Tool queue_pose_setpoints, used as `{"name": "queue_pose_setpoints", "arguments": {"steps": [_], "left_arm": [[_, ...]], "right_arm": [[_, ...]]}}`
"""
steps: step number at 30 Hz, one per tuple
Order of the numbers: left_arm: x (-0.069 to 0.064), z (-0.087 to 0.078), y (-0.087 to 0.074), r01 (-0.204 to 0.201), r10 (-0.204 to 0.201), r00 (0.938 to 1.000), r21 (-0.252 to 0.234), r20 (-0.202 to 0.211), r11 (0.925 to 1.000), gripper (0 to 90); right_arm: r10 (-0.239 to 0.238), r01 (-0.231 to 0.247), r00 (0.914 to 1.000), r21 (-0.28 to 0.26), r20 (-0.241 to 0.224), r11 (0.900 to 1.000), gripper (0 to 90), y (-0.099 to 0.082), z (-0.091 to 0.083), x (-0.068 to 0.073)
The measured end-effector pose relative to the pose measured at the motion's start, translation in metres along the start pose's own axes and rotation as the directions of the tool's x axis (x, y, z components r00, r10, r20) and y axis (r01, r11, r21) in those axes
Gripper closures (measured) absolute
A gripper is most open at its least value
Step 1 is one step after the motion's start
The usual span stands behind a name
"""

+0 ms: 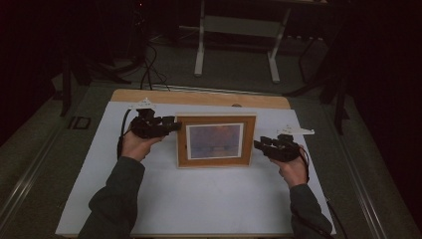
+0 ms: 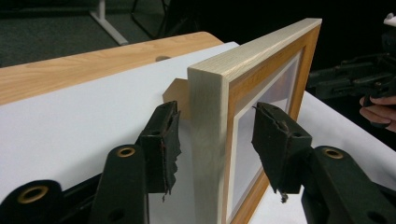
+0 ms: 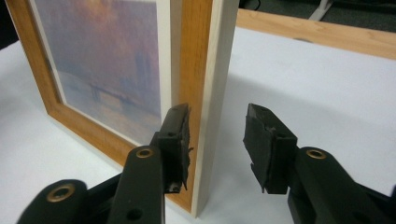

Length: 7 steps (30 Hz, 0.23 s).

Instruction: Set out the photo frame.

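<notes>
A rectangular wooden picture frame, pale-edged with an orange-brown face, is stood upright mid-table on a smooth white sheet. Its side edges are straddled by the left gripper and right gripper, jaws apart, pads unclamped. The hazy print is hard to make out.

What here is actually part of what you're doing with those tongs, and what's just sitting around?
Part of the job:
- picture frame, standing upright on the table
- left tongs, open astride its one side edge
- right tongs, open astride the other

Just there:
- white sheet covering the table
- wooden table edge
- white stand on the floor behind
- floor cables
</notes>
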<state>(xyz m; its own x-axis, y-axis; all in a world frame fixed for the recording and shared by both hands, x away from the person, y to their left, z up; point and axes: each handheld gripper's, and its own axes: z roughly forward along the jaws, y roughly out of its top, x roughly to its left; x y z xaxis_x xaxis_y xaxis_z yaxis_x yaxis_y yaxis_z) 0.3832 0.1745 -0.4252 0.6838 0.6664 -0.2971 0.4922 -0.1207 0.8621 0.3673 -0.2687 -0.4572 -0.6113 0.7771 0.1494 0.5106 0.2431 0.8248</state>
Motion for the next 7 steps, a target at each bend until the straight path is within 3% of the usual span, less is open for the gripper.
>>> {"name": "queue_pose_setpoints", "arguments": {"steps": [7], "left_arm": [[-0.006, -0.018, -0.011, 0.010, -0.010, 0.9972, -0.002, -0.074, 0.9999, 44.0]], "right_arm": [[0.014, -0.014, 0.9999, 0.011, 0.003, 0.9999, 53.5, -0.008, -0.004, 0.001]]}}
